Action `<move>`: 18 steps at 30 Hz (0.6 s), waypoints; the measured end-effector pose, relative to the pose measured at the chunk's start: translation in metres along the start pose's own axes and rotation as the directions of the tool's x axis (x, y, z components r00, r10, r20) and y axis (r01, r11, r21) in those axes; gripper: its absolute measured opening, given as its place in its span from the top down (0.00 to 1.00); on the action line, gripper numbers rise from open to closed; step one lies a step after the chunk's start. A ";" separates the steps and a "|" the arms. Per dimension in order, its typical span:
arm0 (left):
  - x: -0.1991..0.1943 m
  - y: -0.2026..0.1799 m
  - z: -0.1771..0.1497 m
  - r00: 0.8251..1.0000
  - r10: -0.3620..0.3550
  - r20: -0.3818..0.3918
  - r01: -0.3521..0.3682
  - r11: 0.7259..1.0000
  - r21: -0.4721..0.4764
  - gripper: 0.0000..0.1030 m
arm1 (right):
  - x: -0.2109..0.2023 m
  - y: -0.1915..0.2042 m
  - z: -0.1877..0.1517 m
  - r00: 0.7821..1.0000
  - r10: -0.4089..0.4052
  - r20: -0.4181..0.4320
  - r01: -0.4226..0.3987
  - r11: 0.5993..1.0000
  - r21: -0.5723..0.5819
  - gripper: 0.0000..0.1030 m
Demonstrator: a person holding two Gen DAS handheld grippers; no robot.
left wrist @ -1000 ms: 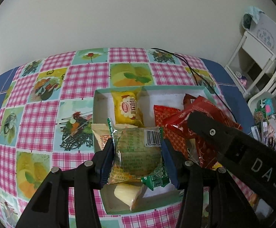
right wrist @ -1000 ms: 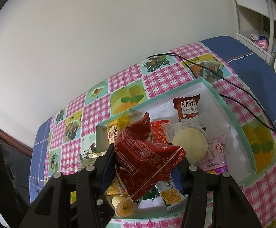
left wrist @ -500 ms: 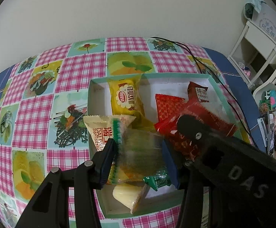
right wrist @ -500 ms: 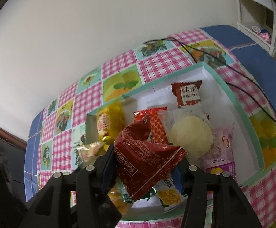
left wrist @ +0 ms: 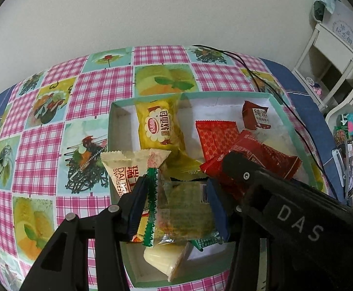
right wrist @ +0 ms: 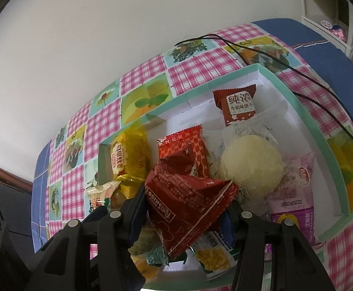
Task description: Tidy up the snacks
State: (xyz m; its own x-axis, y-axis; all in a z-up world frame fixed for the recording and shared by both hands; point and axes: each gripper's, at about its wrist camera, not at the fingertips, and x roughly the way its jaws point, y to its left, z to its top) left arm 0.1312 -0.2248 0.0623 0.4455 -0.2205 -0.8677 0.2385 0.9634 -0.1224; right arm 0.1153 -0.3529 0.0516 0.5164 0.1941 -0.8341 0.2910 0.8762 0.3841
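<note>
Compared with a second ago, I see both tools lower over the box (left wrist: 295,131): the snacks inside look larger in both wrist views and the box fills more of each picture. Both grips are unchanged.

My left gripper (left wrist: 176,208) is clamped on a green-trimmed clear packet (left wrist: 183,213), its blue pads pressing the packet's two sides, and holds it above the near end of the box. My right gripper (right wrist: 186,208) is clamped on a crumpled red wrapper (right wrist: 188,201), held over the middle of the box; in the left view that wrapper (left wrist: 261,155) and the black right tool sit just to the right of my packet.

The box is a shallow teal-rimmed tray with a white inside, resting on a pink-checked tablecloth (left wrist: 35,145). Lying in it I count one yellow bread packet (left wrist: 159,126), one flat red patterned sachet (left wrist: 215,138), one small dark-red biscuit pack (right wrist: 237,106), one round pale cake in clear wrap (right wrist: 251,167), one pink-purple packet (right wrist: 295,206), one cream Swiss-roll packet (left wrist: 125,169) leaning on the left wall, one pale jelly cup (left wrist: 166,259) on its side, and one corn-printed packet (right wrist: 213,257) near the front wall. That makes eight in the box and two held.

A black cable (right wrist: 273,55) runs across the cloth beyond the box.
</note>
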 end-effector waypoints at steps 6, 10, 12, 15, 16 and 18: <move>-0.008 -0.001 0.002 1.000 -0.005 -0.008 0.005 1.000 -0.005 0.41 | -0.006 0.001 0.002 1.000 -0.006 0.002 0.006 1.000 -0.002 0.42; -0.018 -0.001 0.003 1.000 0.009 -0.017 -0.010 1.000 -0.019 0.36 | -0.017 0.006 0.004 1.000 -0.019 0.022 0.020 1.000 -0.022 0.34; -0.022 -0.002 0.003 0.999 0.033 -0.027 -0.034 0.999 -0.014 0.36 | -0.022 0.008 0.004 0.999 -0.037 0.034 0.038 0.999 -0.032 0.33; -0.027 0.004 0.003 0.999 0.040 -0.034 -0.041 0.998 -0.042 0.36 | -0.030 0.009 0.005 0.997 -0.054 0.051 0.056 0.998 -0.039 0.32; -0.028 0.007 0.003 0.999 0.039 -0.035 -0.041 0.998 -0.055 0.36 | -0.032 0.009 0.005 0.997 -0.058 0.056 0.060 0.997 -0.038 0.32; -0.031 0.015 0.004 0.998 0.046 -0.034 -0.049 0.995 -0.083 0.36 | -0.037 0.009 0.006 0.996 -0.064 0.066 0.066 0.997 -0.038 0.32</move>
State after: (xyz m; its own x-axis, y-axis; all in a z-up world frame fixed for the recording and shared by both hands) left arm 0.1242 -0.2035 0.0895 0.4266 -0.1702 -0.8883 0.1438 0.9824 -0.1192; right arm 0.1033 -0.3548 0.0880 0.5491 0.1083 -0.8287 0.2936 0.9033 0.3126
